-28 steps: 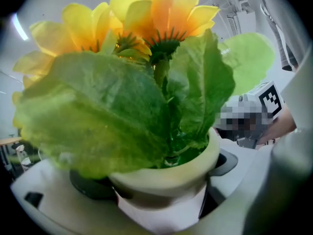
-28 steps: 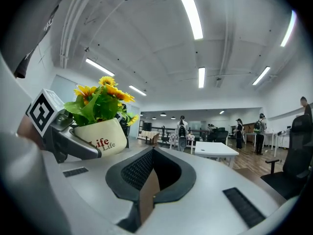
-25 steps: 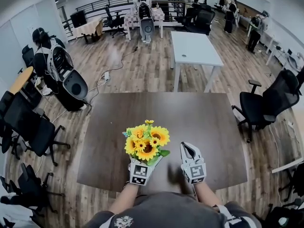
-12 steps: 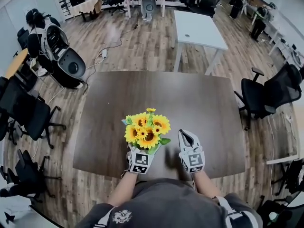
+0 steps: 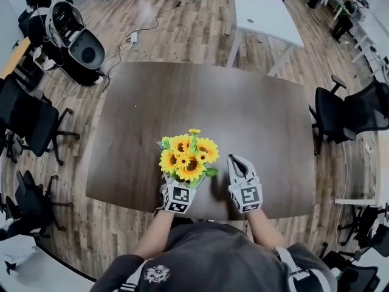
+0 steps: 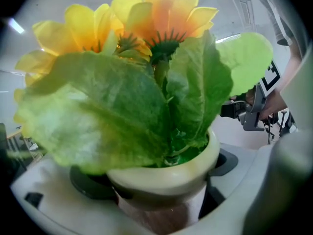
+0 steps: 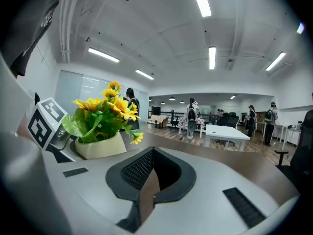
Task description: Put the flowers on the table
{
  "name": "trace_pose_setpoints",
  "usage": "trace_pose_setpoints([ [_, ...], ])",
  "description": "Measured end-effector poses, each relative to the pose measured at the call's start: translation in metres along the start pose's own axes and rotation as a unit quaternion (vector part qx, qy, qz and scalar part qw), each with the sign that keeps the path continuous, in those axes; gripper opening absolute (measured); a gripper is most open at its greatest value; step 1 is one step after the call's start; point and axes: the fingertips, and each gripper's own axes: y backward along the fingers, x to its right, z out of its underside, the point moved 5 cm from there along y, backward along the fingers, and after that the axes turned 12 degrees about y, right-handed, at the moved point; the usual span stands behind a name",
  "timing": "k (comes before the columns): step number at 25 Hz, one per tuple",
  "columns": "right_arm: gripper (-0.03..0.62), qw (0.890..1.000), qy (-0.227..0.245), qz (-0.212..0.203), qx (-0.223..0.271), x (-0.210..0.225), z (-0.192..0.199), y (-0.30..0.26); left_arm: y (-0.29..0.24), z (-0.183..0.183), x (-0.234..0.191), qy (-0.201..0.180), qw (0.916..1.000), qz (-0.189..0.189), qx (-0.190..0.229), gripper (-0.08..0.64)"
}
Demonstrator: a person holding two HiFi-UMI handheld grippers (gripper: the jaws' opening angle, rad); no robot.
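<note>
A bunch of yellow sunflowers [image 5: 188, 157] with green leaves stands in a cream pot [image 6: 166, 173]. My left gripper [image 5: 182, 182] is shut on that pot, over the near edge of the dark brown table [image 5: 243, 108]. In the left gripper view the leaves and flowers [image 6: 146, 48] fill the frame, and the pot sits between the jaws of that gripper [image 6: 161, 182]. I cannot tell whether the pot touches the table. My right gripper [image 5: 237, 163] is just to the right, shut and holding nothing. Its own view shows the jaws of this gripper [image 7: 149, 180] meeting, with the flowers [image 7: 105, 112] at left.
Black office chairs [image 5: 30, 123] stand left of the table, and another chair [image 5: 349, 111] stands to its right. A white table [image 5: 264, 11] lies beyond, on the wood floor. People stand far off in the right gripper view [image 7: 191, 115].
The head view has tilted down and moved nearer, so the table fills more of the frame. Both grippers and the flowers keep their places by the table's near edge.
</note>
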Motion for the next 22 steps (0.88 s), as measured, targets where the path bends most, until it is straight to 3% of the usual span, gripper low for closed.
trace_pose_setpoints([
  [15,0.023,0.999,-0.024,-0.015,-0.032,-0.030,0.038,0.011,-0.005,0.060,-0.002,0.001,0.9979,0.001,-0.064,0.555],
  [22,0.023,0.999,-0.032,-0.027,-0.024,-0.039,0.037,0.015,-0.010,0.075,-0.001,0.024,0.9943,0.007,-0.104,0.555],
])
